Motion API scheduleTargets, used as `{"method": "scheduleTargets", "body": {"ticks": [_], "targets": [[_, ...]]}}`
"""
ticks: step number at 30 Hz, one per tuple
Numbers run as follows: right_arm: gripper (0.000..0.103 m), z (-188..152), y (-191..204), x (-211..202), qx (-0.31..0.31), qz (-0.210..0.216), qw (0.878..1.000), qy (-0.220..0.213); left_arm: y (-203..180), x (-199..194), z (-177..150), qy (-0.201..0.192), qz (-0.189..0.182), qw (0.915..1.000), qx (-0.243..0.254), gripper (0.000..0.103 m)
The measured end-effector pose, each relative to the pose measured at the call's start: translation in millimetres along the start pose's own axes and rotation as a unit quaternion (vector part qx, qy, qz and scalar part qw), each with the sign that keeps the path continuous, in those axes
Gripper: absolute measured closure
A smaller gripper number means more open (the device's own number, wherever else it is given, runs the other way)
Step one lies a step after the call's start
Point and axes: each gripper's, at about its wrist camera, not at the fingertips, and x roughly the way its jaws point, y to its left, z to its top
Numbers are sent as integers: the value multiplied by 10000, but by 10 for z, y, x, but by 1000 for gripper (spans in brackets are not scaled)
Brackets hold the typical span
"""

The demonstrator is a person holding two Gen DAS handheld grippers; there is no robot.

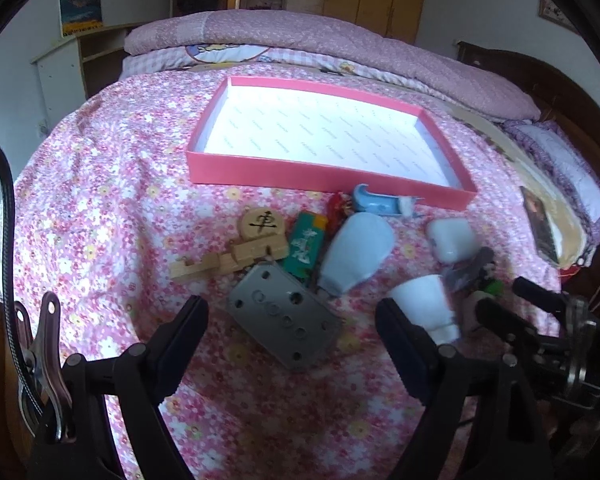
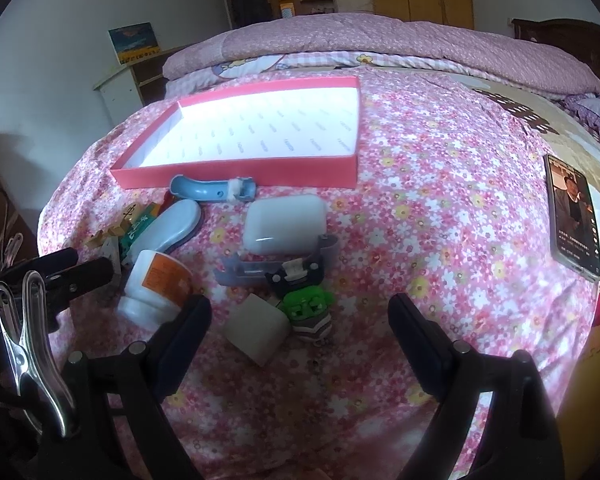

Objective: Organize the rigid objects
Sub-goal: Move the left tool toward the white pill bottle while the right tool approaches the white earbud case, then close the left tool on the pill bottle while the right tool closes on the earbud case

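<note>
Nothing in the pink box (image 1: 332, 178) yet, so probably the very first pick, with all the clutter bunched on the flowered bedspread (image 2: 440, 208) just off the box's near wall.

Left gripper (image 1: 292, 340) spread wide, pinching nothing, hovering low over the grey metal plate (image 1: 286, 316), which sits right between the fingers. Looks like the obvious first grab. Best to come straight down and close across the plate's short width, since it lies flat on soft bedding and will likely sink or tip if nudged from one side. Worth watching the white cup (image 1: 426, 304) lying on its side beside the right finger, plus the wooden puzzle pieces (image 1: 236, 258) and green lighter (image 1: 304, 242) touching the plate's far end.

Right gripper (image 2: 300, 332) also open, empty, angled down at the white charger block (image 2: 258, 330) and the green toy figure (image 2: 310, 312), which touch each other. Same advice there: pick one, not both.

Rest of the pile toward the box: white earbud case (image 2: 284, 222), blue clip tool (image 2: 214, 190) right against the box wall, pale oval case (image 1: 358, 256). Phone (image 2: 574, 216) well apart near the bedspread's right edge, probably not part of the job.

Both tools held low, pointing toward the box.
</note>
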Motion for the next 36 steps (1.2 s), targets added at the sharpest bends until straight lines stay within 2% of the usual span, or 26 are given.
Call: {"method": "scheduleTargets", "body": {"ticks": [4,10,14,18,26,30,33,36], "targets": [[11,-1,-27,-19,13,-22,10000,-4,-95,-99,7,-75,-168,9998,121,14],[11,15,-128,-30,81,-81,9999,42,-344,-142,30,-160,-264,9974,650,14],[11,35,-192,-21,123,-121,9998,47,-511,-79,26,-73,-453,9938,1017,17],[11,28,-228,4,161,-121,9998,86,-643,49,-5,132,-445,9908,1275,18],[11,39,-255,27,146,-71,9998,64,-710,262,-15,399,-563,9884,1351,28],[11,52,-293,33,169,-162,9997,30,-716,343,-12,498,-612,9879,1336,30],[11,56,-345,40,281,-73,9996,57,-729,438,-2,602,-624,9881,1272,30],[11,46,-362,40,279,-90,9996,36,-774,452,-6,498,-533,9879,1368,35]]}}
